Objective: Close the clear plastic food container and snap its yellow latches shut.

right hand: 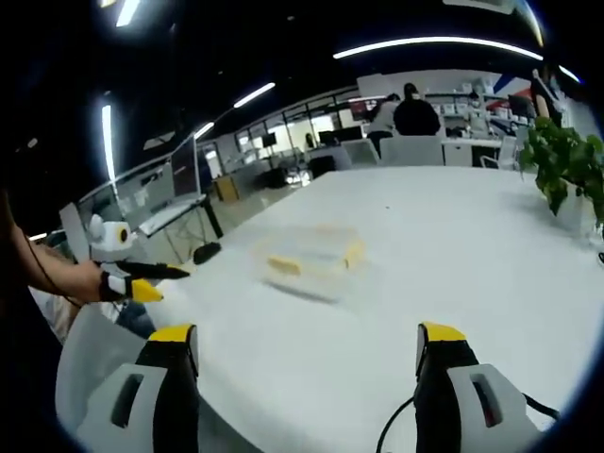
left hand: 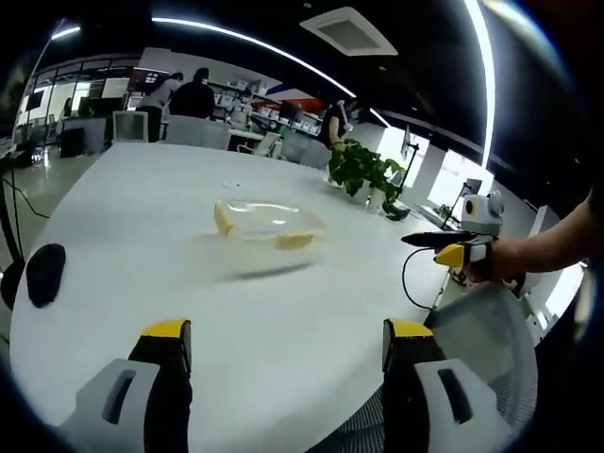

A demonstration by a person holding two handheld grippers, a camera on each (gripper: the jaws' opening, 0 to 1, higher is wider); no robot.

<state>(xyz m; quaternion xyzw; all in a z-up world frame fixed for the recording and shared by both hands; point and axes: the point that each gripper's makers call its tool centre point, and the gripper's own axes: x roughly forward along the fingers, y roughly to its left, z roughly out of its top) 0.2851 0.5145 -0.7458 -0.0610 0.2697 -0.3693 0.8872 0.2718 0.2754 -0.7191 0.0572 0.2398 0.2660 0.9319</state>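
Observation:
A clear plastic food container (left hand: 266, 225) with yellow latches rests on the white table (left hand: 142, 217), well ahead of my left gripper (left hand: 285, 342), whose jaws stand wide apart and empty. My right gripper (left hand: 444, 247) comes in from the right, held by a hand off the table edge. In the right gripper view the container (right hand: 311, 255) lies ahead on the table (right hand: 453, 236), and my right gripper (right hand: 307, 347) is open with nothing between its jaws. The left gripper (right hand: 142, 278) shows at the left, in a hand.
A black computer mouse (left hand: 44, 274) lies near the table's left edge. A potted green plant (left hand: 363, 172) stands at the far side, beside a black cable (left hand: 411, 274). A grey chair back (left hand: 486, 330) sits by the table edge. People stand at desks in the background.

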